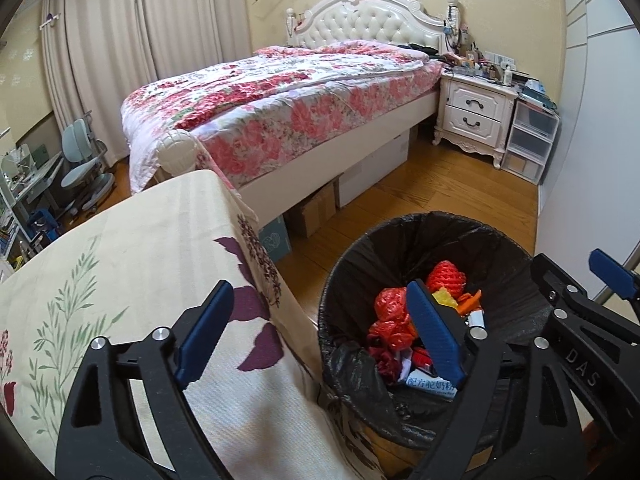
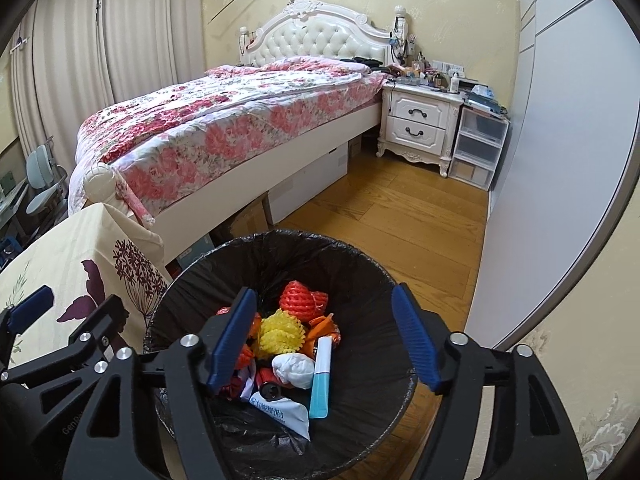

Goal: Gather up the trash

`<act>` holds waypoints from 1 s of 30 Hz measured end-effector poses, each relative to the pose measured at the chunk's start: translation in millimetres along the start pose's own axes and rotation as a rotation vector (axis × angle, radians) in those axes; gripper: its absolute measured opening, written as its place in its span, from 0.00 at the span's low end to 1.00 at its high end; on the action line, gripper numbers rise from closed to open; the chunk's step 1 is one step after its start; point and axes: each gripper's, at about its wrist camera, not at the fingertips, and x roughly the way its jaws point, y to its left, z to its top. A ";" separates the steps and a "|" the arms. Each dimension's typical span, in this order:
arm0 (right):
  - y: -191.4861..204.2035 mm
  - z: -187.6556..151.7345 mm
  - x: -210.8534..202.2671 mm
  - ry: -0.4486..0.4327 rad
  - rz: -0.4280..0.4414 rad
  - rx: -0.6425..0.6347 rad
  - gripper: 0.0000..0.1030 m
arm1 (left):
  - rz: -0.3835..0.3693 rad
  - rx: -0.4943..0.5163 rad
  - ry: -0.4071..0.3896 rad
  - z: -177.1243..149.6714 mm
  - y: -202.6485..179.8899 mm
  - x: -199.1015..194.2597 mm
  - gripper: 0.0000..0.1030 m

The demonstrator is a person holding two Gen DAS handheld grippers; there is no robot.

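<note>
Bin (image 2: 384, 280): black-lined, holding our collected trash (image 2: 280, 332); beside the cloth-covered table (image 1: 132, 248)
Right gripper (image 2: 324, 344): above bin, spread apart, empty; apparently just released
Left gripper (image 1: 320, 332): spread, empty, straddling bin's table-side rim

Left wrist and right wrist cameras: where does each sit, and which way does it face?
Left wrist: over the cloth-covered table edge, facing the bed; own left gripper open, the right gripper at right.
Right wrist: above the trash bin, facing the same way; own right gripper open, the left gripper at left.
Shared: bin, bed, nightstand, table.
</note>
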 end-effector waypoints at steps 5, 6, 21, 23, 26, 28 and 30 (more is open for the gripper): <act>3.9 -2.1 -10.1 -0.026 -0.016 -0.021 0.77 | 0.004 -0.016 -0.011 -1.5 6.8 -10.7 0.86; 4.8 -2.8 -11.9 -0.029 -0.017 -0.027 0.77 | 0.006 -0.017 -0.018 -2.1 7.6 -14.0 0.87; -1.1 -10.7 -41.5 -0.059 -0.026 -0.014 0.81 | 0.030 -0.043 -0.070 -12.5 21.2 -54.9 0.91; -0.9 -11.2 -46.6 -0.064 -0.022 -0.010 0.82 | 0.040 -0.050 -0.079 -14.3 23.0 -62.0 0.92; 0.7 -13.7 -56.0 -0.073 -0.019 -0.016 0.82 | 0.045 -0.062 -0.085 -17.0 27.0 -71.0 0.92; 2.6 -15.5 -62.2 -0.079 -0.014 -0.023 0.82 | 0.048 -0.070 -0.089 -20.2 29.6 -77.9 0.93; 5.3 -18.3 -68.3 -0.082 -0.009 -0.031 0.82 | 0.054 -0.074 -0.092 -23.0 31.7 -83.6 0.93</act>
